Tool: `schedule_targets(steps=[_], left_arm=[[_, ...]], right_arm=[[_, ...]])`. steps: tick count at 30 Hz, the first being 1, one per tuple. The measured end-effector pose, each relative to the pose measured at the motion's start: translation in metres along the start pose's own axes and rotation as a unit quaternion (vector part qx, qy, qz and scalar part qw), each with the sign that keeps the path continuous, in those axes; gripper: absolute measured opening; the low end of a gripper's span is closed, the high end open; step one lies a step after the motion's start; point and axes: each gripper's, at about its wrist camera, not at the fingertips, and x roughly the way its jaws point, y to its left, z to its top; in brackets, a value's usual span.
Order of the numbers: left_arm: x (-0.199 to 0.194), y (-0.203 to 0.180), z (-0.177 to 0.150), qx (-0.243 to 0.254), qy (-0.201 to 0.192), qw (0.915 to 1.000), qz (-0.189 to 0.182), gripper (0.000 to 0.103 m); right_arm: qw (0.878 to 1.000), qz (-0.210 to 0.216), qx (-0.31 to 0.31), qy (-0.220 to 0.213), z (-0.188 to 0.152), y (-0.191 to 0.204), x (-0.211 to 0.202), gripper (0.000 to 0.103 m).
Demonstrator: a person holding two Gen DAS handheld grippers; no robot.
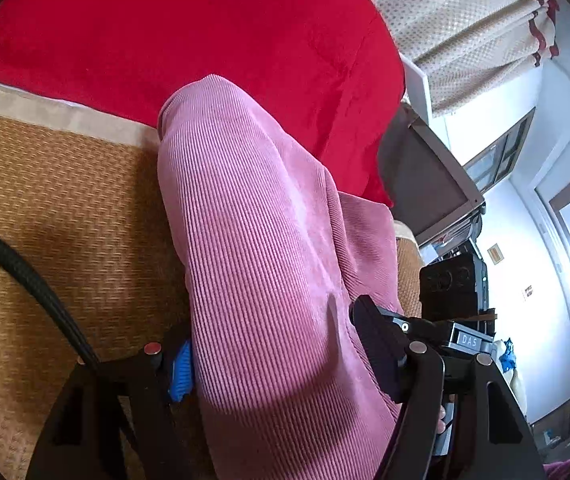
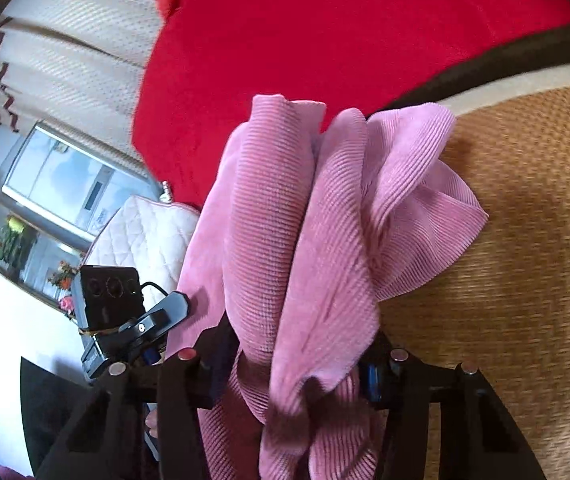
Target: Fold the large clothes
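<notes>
Garment bunched in right view.

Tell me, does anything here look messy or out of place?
Yes. In the right wrist view the pink ribbed garment is bunched into uneven ridges between the right claw, one flap spilling onto the woven mat. Nothing looks torn or spilled.

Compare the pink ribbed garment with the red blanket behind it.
The pink corduroy garment is finely ribbed; the red blanket looks smooth and plush. The garment is bunched into folds and sits between the fingers of both the left gripper and the right gripper; the blanket lies spread out, untouched. The garment rests over the woven tan mat; the blanket lies beyond it. Both are soft fabric.
</notes>
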Motion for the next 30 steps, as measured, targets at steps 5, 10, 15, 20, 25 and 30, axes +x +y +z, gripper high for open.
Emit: schedule_targets(steps=[5, 10, 15, 20, 25, 30], left_arm=[[-0.026, -0.002, -0.005, 0.015, -0.008, 0.9998, 0.008, 0.071], [-0.020, 0.002, -0.019, 0.037, 0.028, 0.9973, 0.056, 0.071], [0.010, 0.022, -0.029, 0.027, 0.079, 0.9894, 0.119, 0.076], [0.018, 0.003, -0.020, 0.034, 0.083, 0.9852, 0.147, 0.077], [0.024, -0.018, -0.008, 0.049, 0.087, 0.9794, 0.176, 0.077], [0.006, -0.018, 0.002, 0.043, 0.072, 0.9805, 0.178, 0.077]], right_arm=[[1.000, 0.017, -0.009, -0.004, -0.005, 0.016, 0.009, 0.052], [1.000, 0.001, -0.030, 0.003, -0.020, 0.027, 0.013, 0.051], [0.997, -0.060, -0.014, 0.044, -0.028, 0.008, 0.035, 0.052], [0.996, -0.071, -0.005, 0.055, -0.024, 0.000, 0.033, 0.062], [0.993, -0.094, -0.020, 0.065, -0.014, 0.013, 0.027, 0.063], [0.991, -0.126, -0.048, 0.005, -0.002, 0.026, -0.012, 0.064]])
